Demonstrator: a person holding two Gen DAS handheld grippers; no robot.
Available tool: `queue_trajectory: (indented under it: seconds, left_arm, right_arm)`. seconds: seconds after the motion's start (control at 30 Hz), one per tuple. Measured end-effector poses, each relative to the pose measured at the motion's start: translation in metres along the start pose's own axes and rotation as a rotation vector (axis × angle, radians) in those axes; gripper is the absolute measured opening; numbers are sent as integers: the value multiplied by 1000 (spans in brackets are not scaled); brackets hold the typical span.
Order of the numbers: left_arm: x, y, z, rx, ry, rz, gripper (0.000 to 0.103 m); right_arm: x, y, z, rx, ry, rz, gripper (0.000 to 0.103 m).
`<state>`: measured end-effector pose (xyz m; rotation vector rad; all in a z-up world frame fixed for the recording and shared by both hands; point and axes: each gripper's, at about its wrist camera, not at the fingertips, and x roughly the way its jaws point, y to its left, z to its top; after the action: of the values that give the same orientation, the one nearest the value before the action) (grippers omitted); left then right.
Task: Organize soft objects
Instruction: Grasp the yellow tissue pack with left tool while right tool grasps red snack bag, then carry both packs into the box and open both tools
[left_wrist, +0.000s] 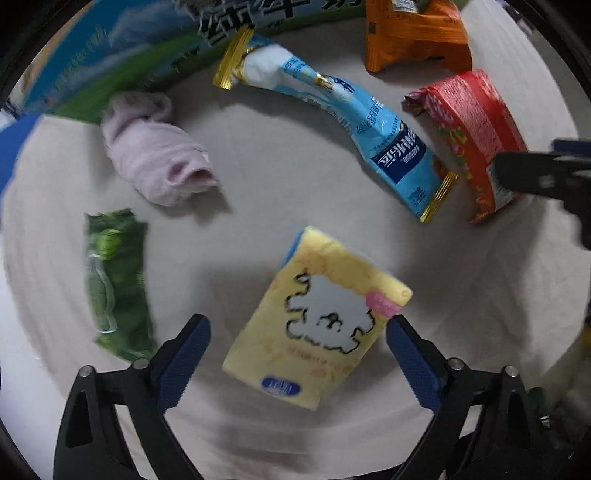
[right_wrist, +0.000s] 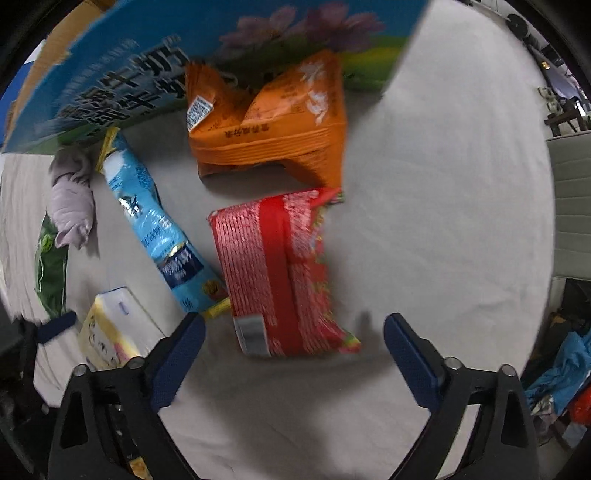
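Note:
My left gripper (left_wrist: 297, 332) is open, its jaws either side of a yellow tissue pack (left_wrist: 317, 317) with a white dog drawing, lying on the white cloth. A rolled pink cloth (left_wrist: 155, 151), a green packet (left_wrist: 114, 280), a light blue pouch (left_wrist: 354, 129), a red packet (left_wrist: 469, 136) and an orange packet (left_wrist: 413, 37) lie around it. My right gripper (right_wrist: 293, 328) is open above the near end of the red packet (right_wrist: 280, 273). The orange packet (right_wrist: 269, 125), blue pouch (right_wrist: 159, 229), pink cloth (right_wrist: 70, 203) and tissue pack (right_wrist: 110, 325) also show there.
A large blue-green printed carton (right_wrist: 147, 66) stands at the back; it also shows in the left wrist view (left_wrist: 110, 55). The white cloth (right_wrist: 443, 221) covers the table. Clutter (right_wrist: 565, 369) sits past the right edge. My right gripper's finger (left_wrist: 535, 173) reaches in at the right.

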<state>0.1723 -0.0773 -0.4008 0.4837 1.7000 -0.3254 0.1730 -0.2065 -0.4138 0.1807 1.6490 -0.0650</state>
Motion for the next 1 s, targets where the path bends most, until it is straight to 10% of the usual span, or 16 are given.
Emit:
queue_trajectory:
  seconds: [0.1, 0.43, 0.67, 1.0]
  left_arm:
    - [-1, 12, -1, -88, 5, -71, 76]
    - [1, 101, -22, -638, 10, -233, 75]
    - [22, 88, -15, -413, 99, -174, 75]
    - [-22, 110, -39, -503, -30, -125, 60]
  right_arm:
    - [17, 3, 11, 14, 36, 5, 65]
    - [32, -6, 4, 41, 103, 23, 60]
    - [46, 3, 4, 36, 121, -13, 60]
    - [36, -1, -12, 55, 93, 12, 49]
